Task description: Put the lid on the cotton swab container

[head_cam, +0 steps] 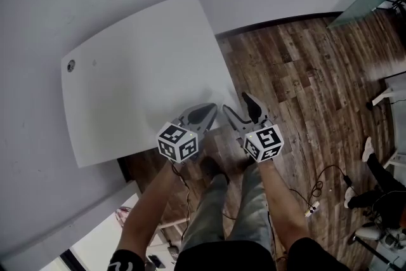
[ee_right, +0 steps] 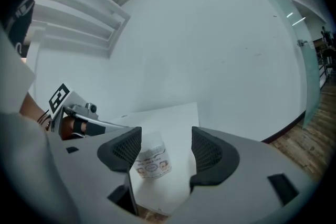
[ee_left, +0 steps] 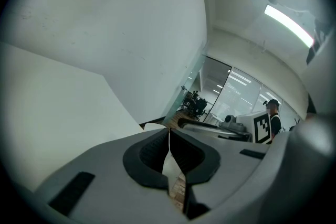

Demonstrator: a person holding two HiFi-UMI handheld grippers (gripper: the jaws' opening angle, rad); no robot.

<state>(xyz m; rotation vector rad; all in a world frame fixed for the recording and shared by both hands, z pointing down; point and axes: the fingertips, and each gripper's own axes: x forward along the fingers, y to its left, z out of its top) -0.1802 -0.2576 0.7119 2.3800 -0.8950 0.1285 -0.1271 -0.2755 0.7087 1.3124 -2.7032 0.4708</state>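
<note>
The person's forearms and knees fill the near edge of the head view. Just beyond them, both grippers are held at the near right corner of the white surface (head_cam: 139,66), with the wood floor (head_cam: 304,85) on the right.

The left gripper (head_cam: 206,112) has its jaws fully together. In its own view (ee_left: 169,132) nothing shows between the pads, only the surface and the floor beyond.

The right gripper (head_cam: 235,105) has its jaws wide apart and holds nothing (ee_right: 166,134). Through the gap in its view stands the cotton swab container (ee_right: 152,159), a small labelled tub, upright on the surface close to its near edge. It sits nearer the left pad and neither pad touches it. The grippers hide it in the head view.

I cannot pick out a separate lid anywhere, and I cannot tell whether the tub's pale top is already a lid.

The risks I would judge from here:
- The tub looks light and stands near the edge, so a nudge from the nearer pad could tip it or push it off onto the floor.
- Because it is off-centre in the gap, closing now would likely push it sideways before gripping it.
- With no lid in the left jaws, any capping move would come to nothing until the lid is found.
</note>
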